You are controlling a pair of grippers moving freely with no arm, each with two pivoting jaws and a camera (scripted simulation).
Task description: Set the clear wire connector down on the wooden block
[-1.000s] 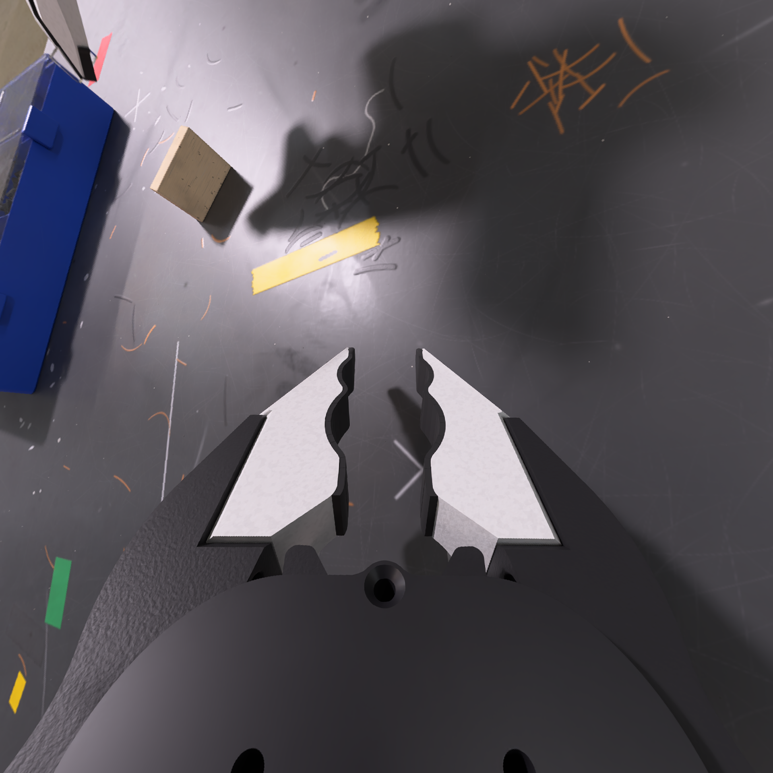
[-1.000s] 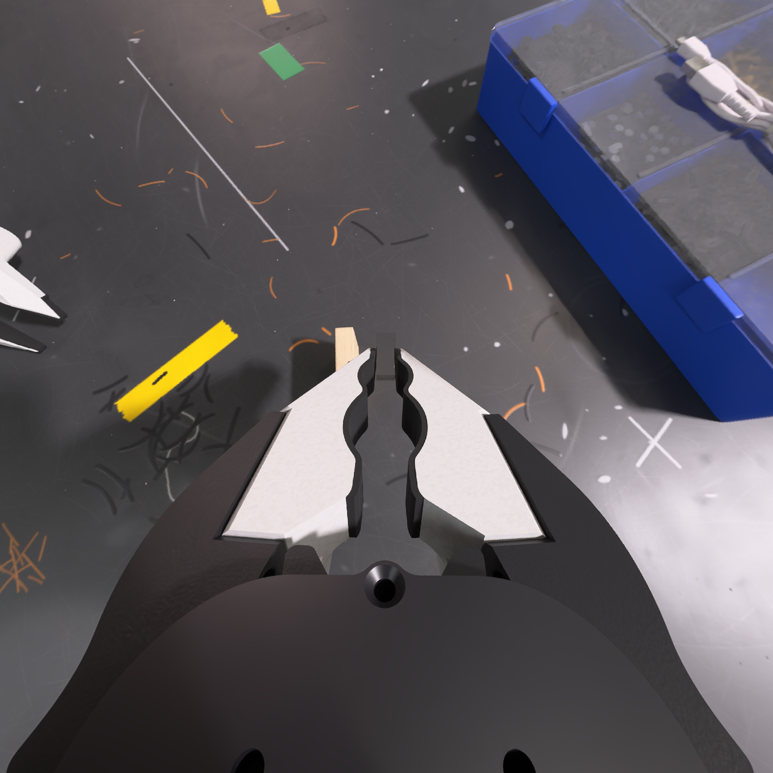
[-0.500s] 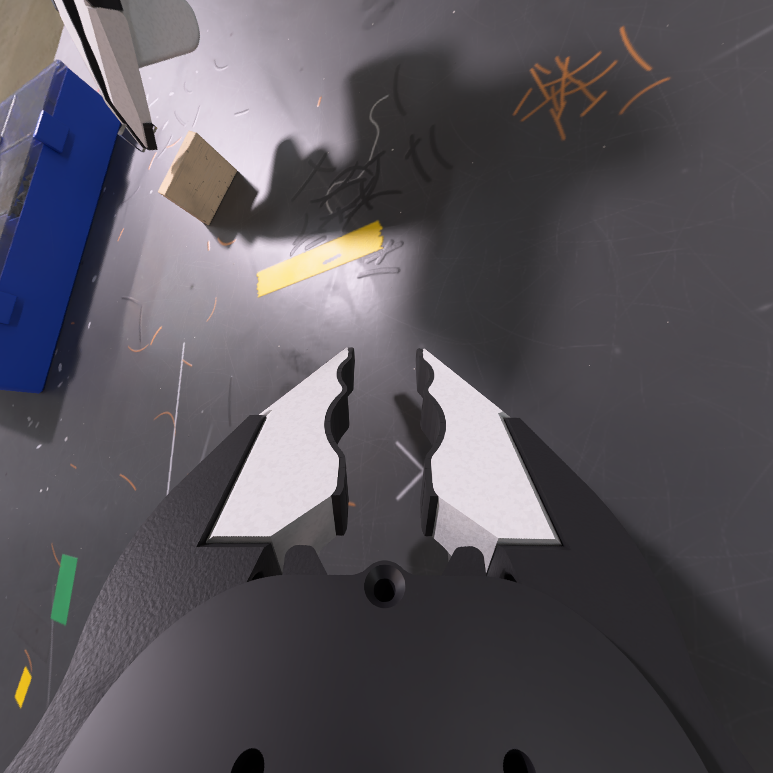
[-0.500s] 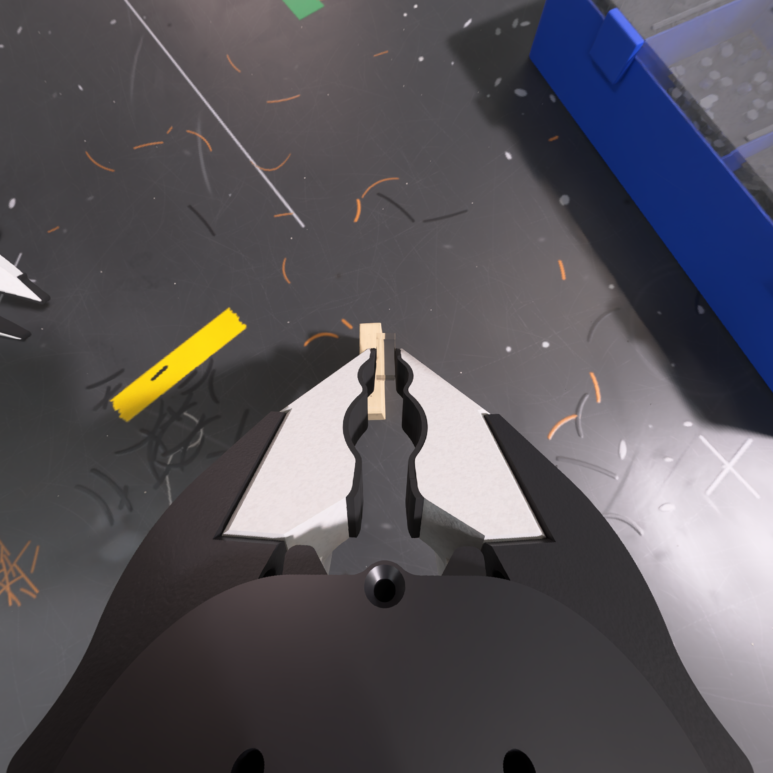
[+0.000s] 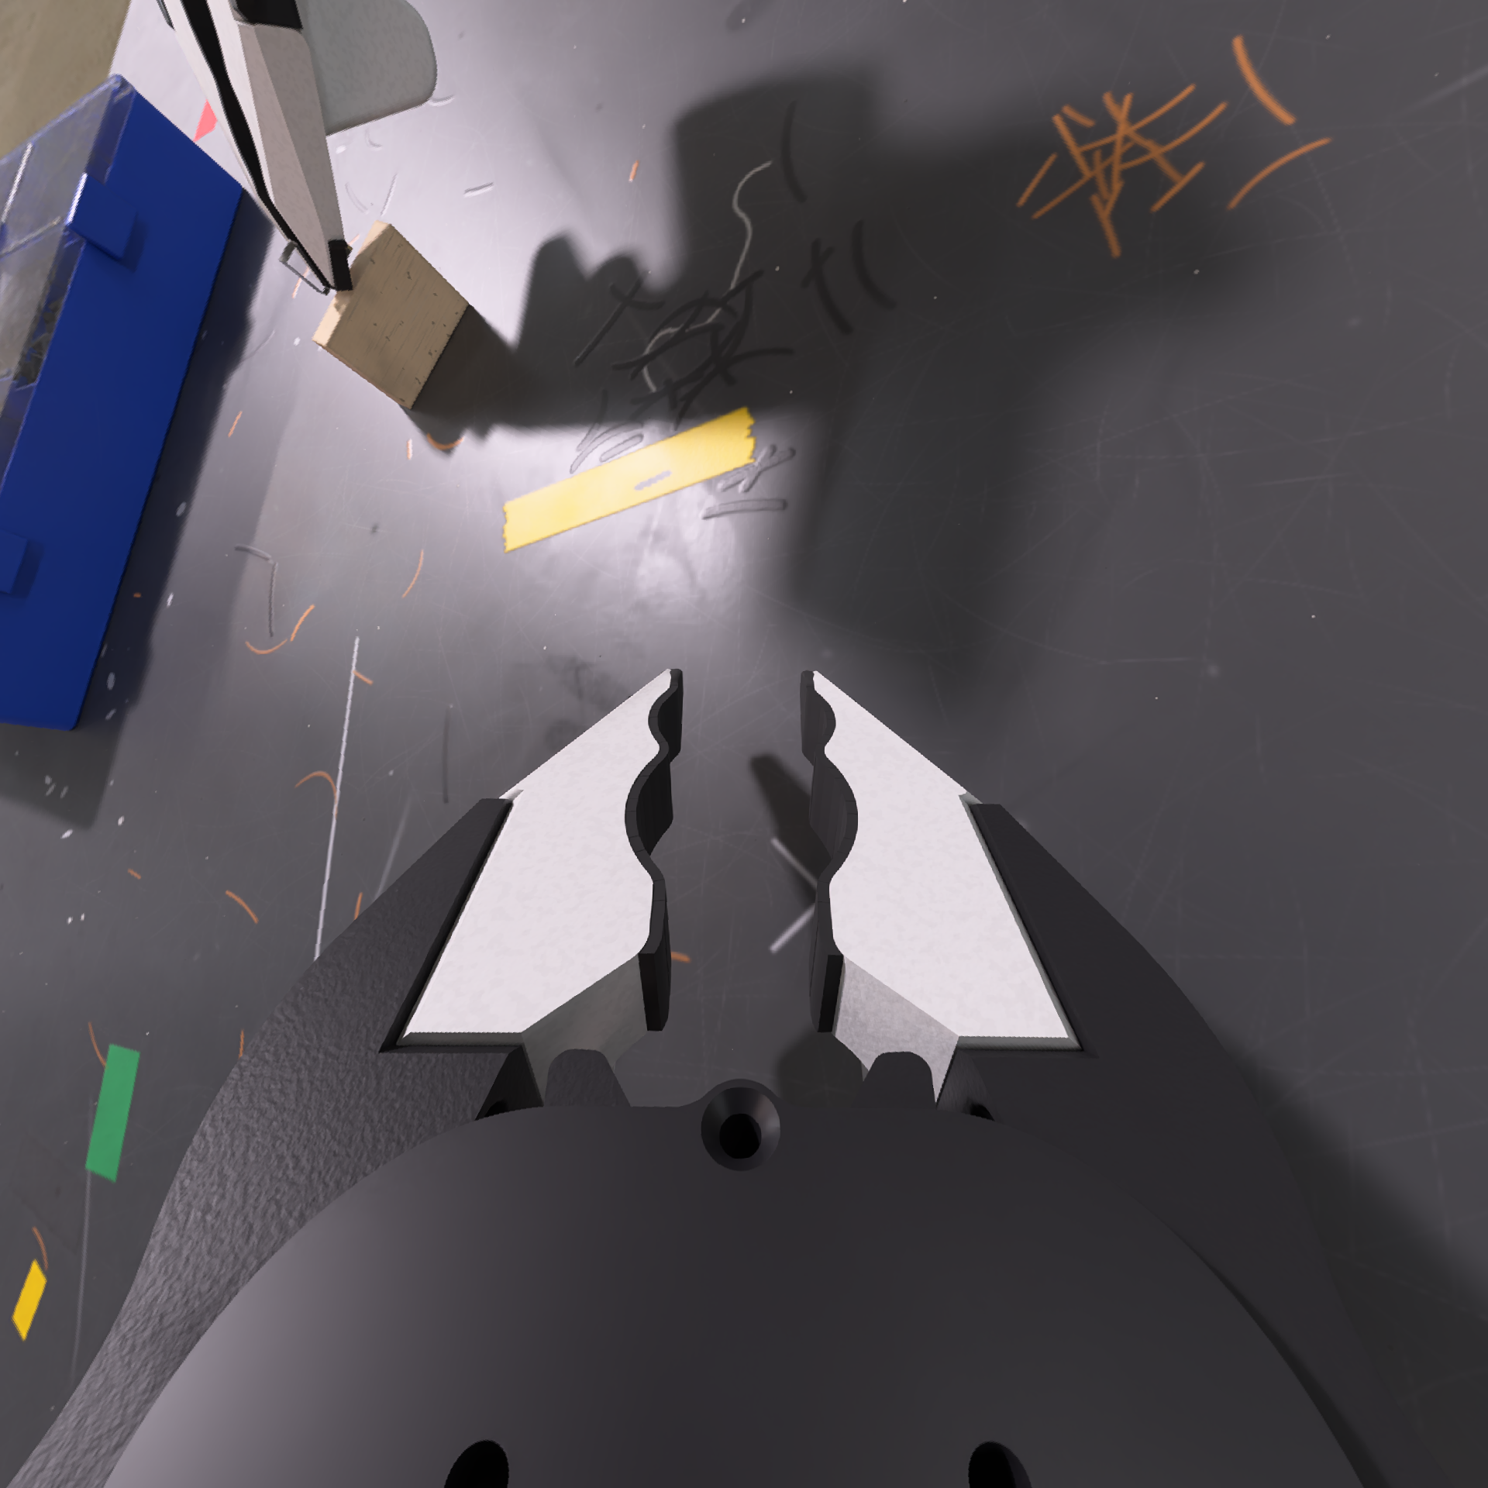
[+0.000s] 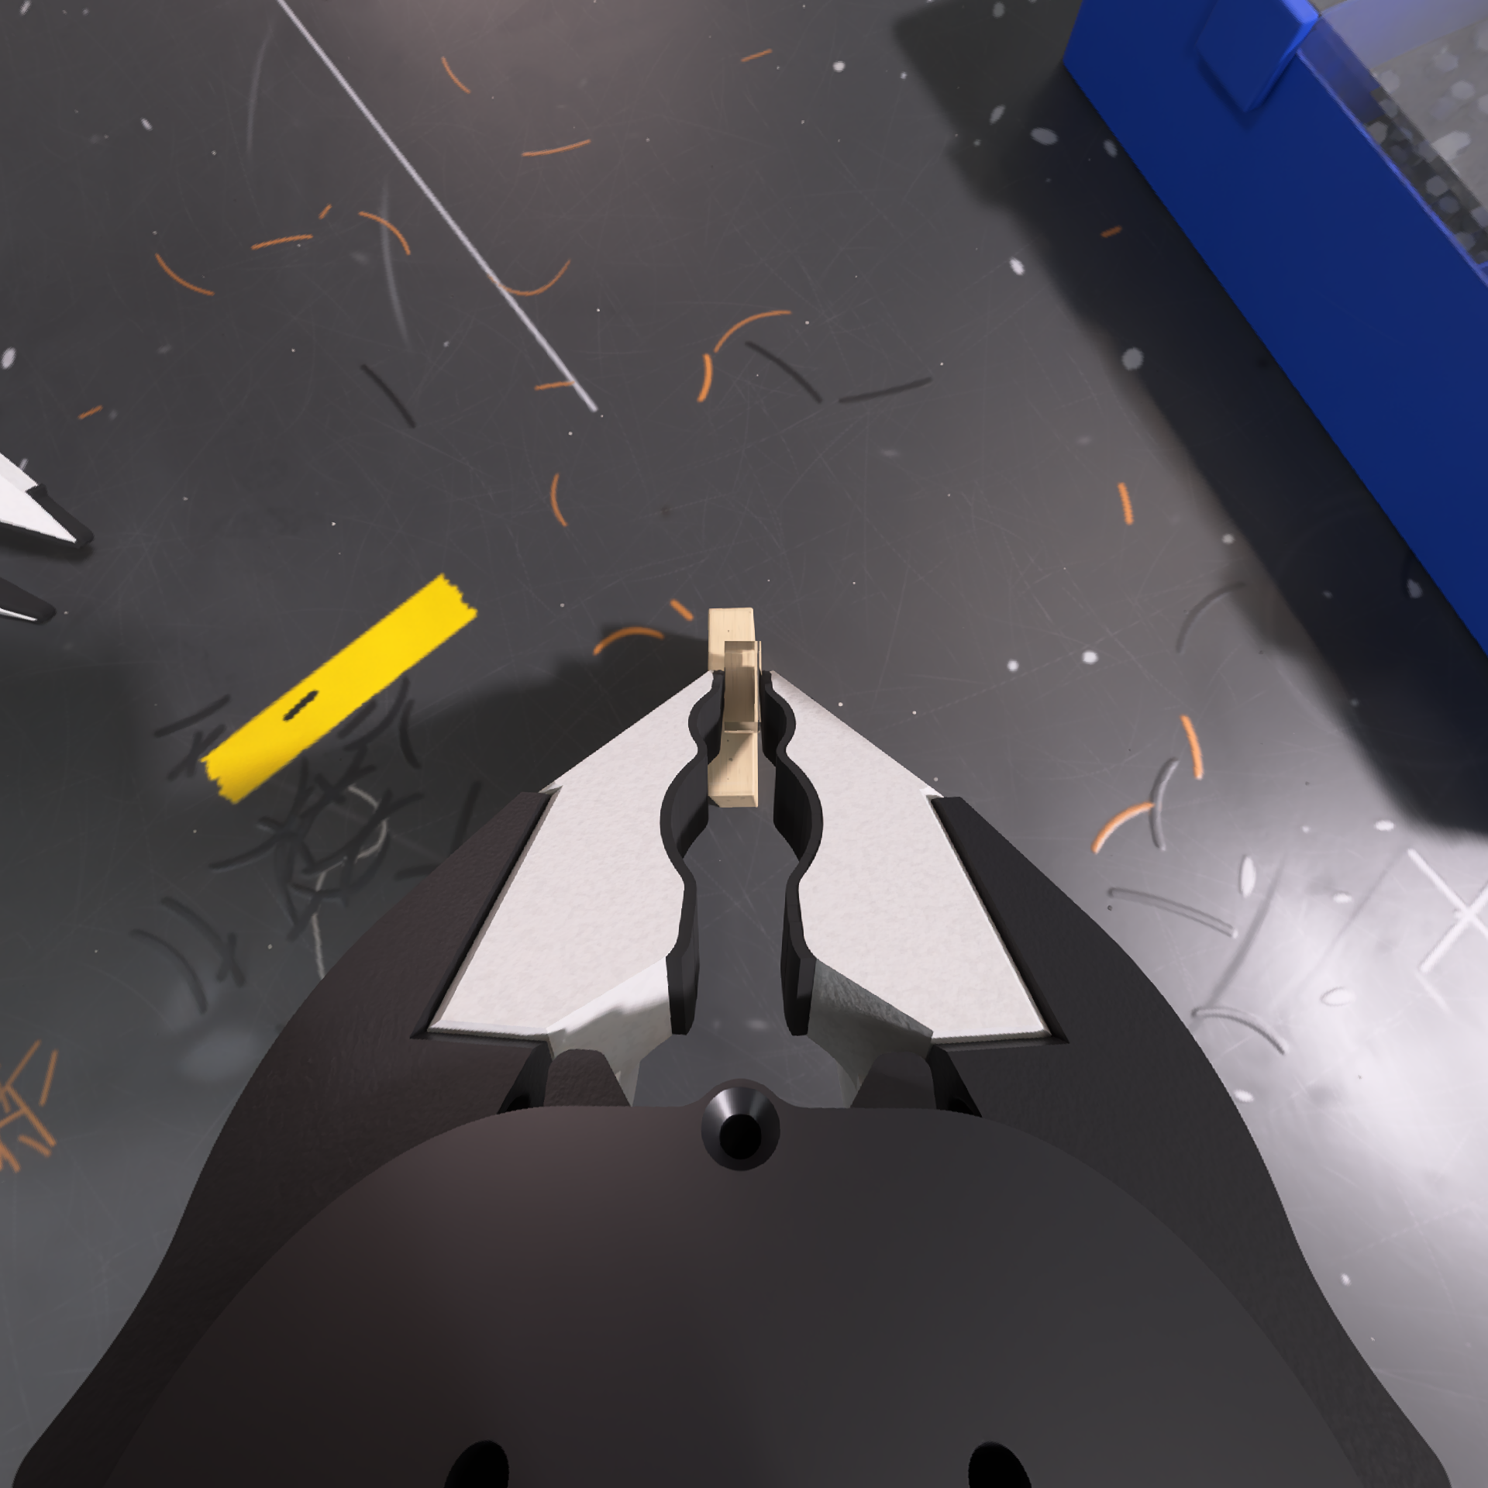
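Clear wire connector [image 6: 742, 684] sat clamped in the right gripper [image 6: 739, 684] over the wooden block [image 6: 731, 777], ready for release; left gripper [image 5: 739, 692] idled, fingers apart, at nine o'clock.

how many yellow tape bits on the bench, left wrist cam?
2. A long yellow tape strip lies mid-bench beyond the left gripper, past the wooden block. A small yellow tape scrap sits at the lower left edge. More may be hidden under the gripper body.

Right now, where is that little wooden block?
In the left wrist view the wooden block sits upper left on the dark table, between the blue parts box and the yellow tape strip, right under the right gripper.
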